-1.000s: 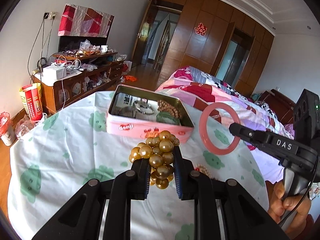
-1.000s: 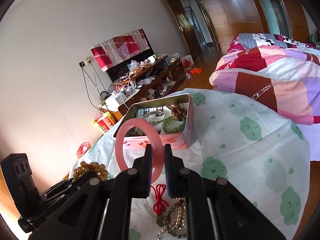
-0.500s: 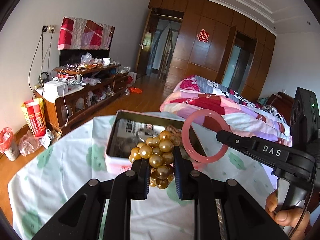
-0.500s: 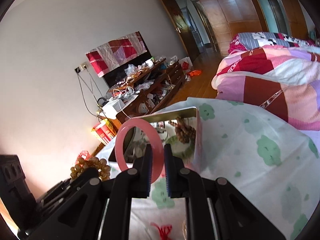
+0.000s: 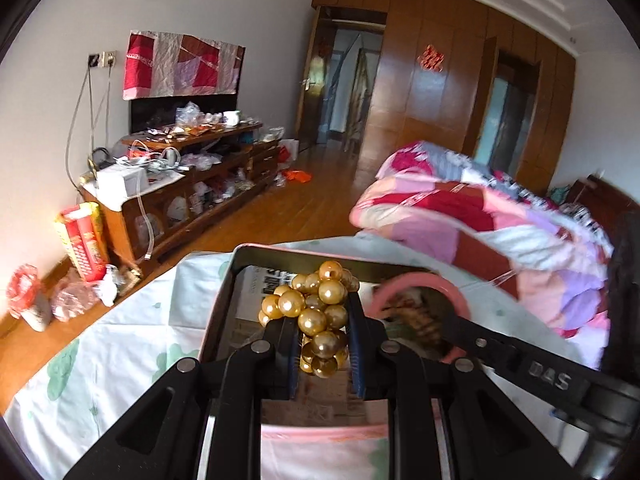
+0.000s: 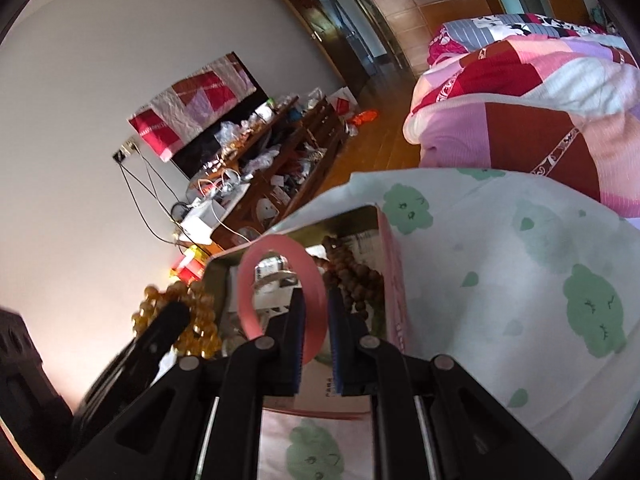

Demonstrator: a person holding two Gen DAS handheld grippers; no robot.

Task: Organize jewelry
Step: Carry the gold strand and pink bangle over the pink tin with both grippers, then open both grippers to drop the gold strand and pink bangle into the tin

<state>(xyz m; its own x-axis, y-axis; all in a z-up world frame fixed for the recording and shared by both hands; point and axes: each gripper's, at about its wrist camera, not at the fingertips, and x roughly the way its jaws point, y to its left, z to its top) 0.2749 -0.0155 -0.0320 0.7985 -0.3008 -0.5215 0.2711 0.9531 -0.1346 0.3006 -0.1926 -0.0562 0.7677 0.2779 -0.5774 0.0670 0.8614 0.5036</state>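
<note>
My left gripper (image 5: 323, 320) is shut on a bunch of gold bead jewelry (image 5: 316, 312) and holds it over the open pink tin (image 5: 224, 300). My right gripper (image 6: 314, 312) is shut on a pink bangle (image 6: 280, 276) and holds it upright over the same tin (image 6: 394, 280). The bangle also shows in the left wrist view (image 5: 420, 282), with the right gripper's finger under it. Brown wooden beads (image 6: 352, 272) and a silvery piece lie inside the tin. The gold beads also show in the right wrist view (image 6: 188, 320).
The tin stands on a table with a white cloth printed with green trees (image 6: 520, 280). A bed with a pink and red quilt (image 5: 480, 216) is to the right. A cluttered wooden cabinet (image 5: 192, 176) stands along the left wall.
Both grippers have moved forward with their loads, from short of the tin to over its open top. The bangle has come down closer to the tin's inside.
</note>
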